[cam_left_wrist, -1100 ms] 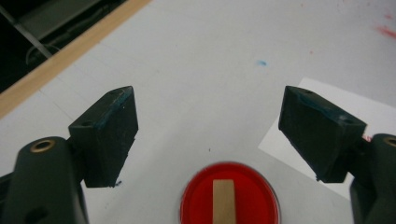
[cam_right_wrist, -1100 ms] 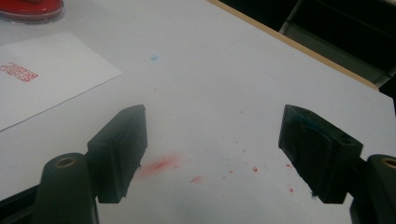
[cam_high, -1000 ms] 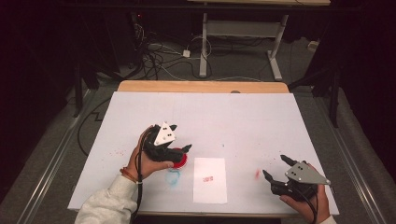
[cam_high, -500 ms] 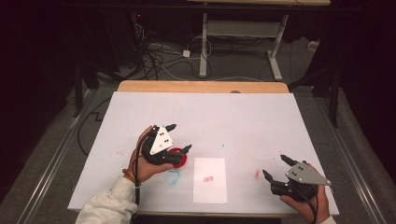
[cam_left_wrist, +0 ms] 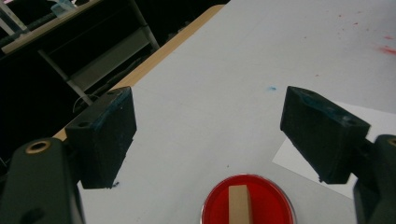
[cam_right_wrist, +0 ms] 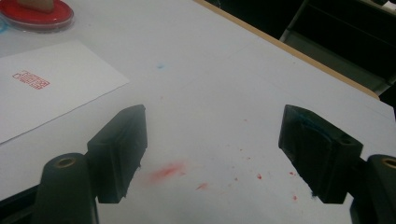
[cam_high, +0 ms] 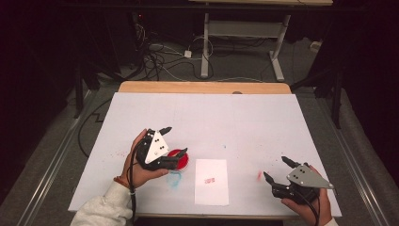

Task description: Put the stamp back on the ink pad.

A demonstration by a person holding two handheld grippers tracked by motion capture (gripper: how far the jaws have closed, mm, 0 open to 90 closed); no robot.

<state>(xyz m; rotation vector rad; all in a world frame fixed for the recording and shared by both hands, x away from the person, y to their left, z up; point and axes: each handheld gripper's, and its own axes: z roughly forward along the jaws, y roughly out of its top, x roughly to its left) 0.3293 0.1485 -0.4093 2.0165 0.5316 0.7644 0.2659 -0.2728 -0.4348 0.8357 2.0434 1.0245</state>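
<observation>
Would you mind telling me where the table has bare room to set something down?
The far half of the table is free, as is the strip between the paper sheet and the right tongs. It is crowded at the red ink pad, under the left tongs.

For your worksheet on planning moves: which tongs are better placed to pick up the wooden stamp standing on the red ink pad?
Left. The left tongs hang open right over the wooden stamp on the red ink pad; the right tongs sit beyond the stamped paper.
</observation>
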